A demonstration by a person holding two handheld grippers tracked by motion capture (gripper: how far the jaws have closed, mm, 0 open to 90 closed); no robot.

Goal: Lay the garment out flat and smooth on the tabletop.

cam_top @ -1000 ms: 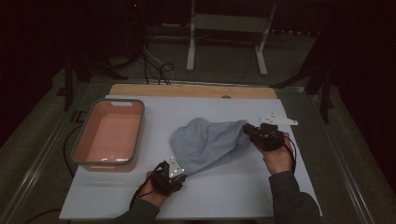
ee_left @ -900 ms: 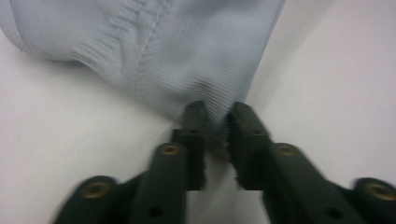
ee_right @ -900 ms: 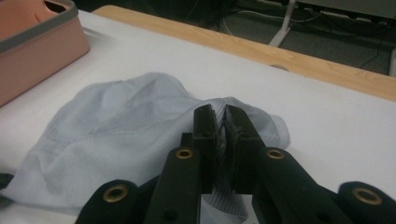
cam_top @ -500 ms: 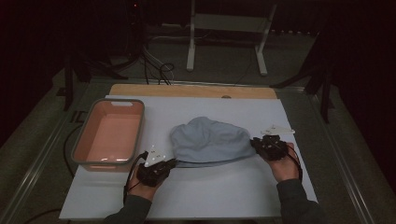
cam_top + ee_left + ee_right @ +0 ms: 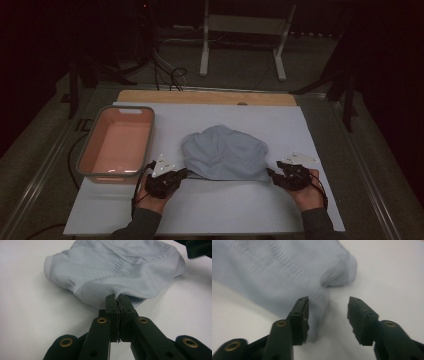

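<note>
A light blue-grey knitted garment (image 5: 222, 152) lies spread on the white table sheet (image 5: 225, 212). My left gripper (image 5: 184, 172) is at its near left edge. In the left gripper view the jaws (image 5: 117, 298) are shut on a pinched fold of the garment (image 5: 117, 267). My right gripper (image 5: 272, 175) sits at the near right corner. Its jaws have just been opening and now stand apart (image 5: 328, 307). A strip of the garment (image 5: 274, 272) lies between them, close to the left-hand jaw, and the pads do not press on it.
A pink tub (image 5: 85, 160) with a grey rim stands at the left of the sheet. A wooden board (image 5: 205, 97) runs along the far edge. Behind the table are a white metal stand (image 5: 240, 30) and cables on the floor.
Both hands drew the garment toward the near edge and laid it out flat. The right gripper came down at the near right corner and its jaws opened, letting go of the fabric.
</note>
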